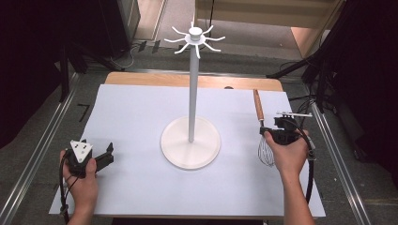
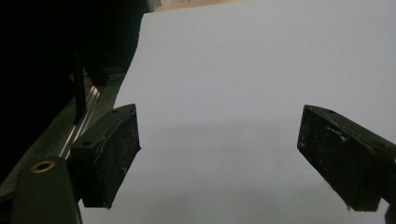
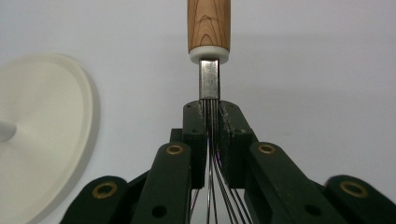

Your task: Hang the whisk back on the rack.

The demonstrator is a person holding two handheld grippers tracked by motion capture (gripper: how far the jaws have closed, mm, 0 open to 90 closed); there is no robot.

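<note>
A whisk with a wooden handle lies on the white sheet at the right, handle pointing away from me. My right gripper is shut on the whisk's wires just below the metal neck; its wire head lies under the hand. A white stand with hooks at its top rises from a round base at the middle. My left gripper rests at the near left, open, with nothing between its pads.
A white sheet covers the wooden table. Metal rails run along both sides. The stand's round base lies just left of the right gripper. Dark drapes and tripod legs stand beyond the table.
</note>
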